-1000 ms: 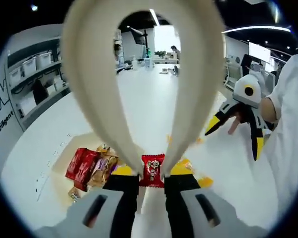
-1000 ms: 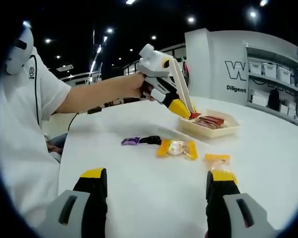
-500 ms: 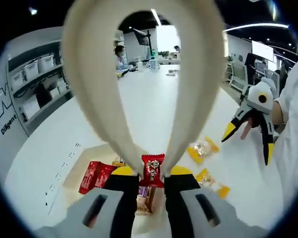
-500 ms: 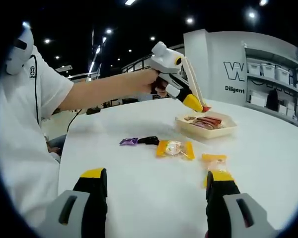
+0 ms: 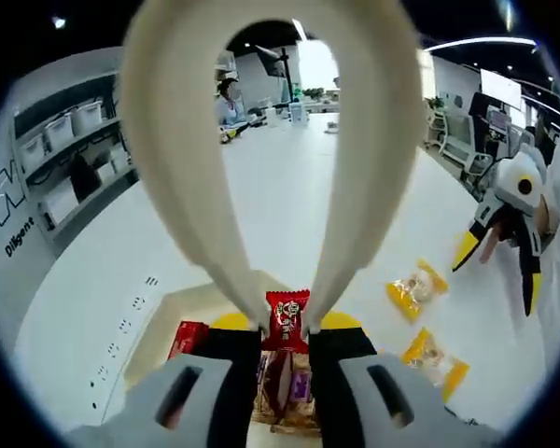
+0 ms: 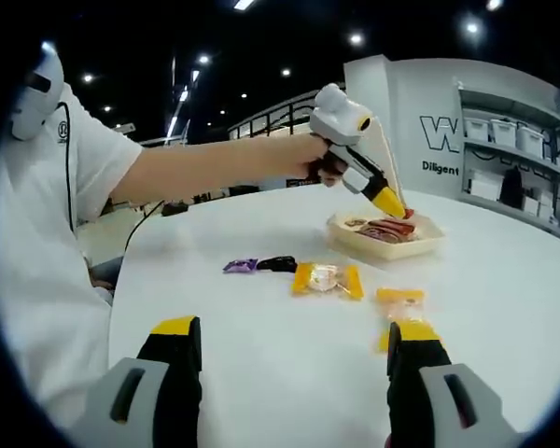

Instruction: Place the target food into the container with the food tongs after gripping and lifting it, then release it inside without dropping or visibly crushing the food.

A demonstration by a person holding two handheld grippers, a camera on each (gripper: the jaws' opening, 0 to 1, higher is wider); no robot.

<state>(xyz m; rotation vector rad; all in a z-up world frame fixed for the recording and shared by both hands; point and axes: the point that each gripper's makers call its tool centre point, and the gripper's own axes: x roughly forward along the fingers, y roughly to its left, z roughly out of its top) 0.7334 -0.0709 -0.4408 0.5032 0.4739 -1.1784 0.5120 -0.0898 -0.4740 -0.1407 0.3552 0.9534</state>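
Left gripper view: your left gripper [image 5: 286,338] squeezes the cream tongs [image 5: 261,168], whose tips pinch a small red wrapped candy [image 5: 287,320], apparently uncrushed, above the tray [image 5: 191,303]. Your right gripper [image 6: 294,345] hangs with jaws apart, holding nothing.

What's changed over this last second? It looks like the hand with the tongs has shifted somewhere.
The left gripper has carried the tongs and the red candy pinched in them across until they hang over the tray; a second ago they were at its near edge. The candy stays gripped, not released. The right gripper stays open and idle, and the wrapped snacks on the table lie as before.
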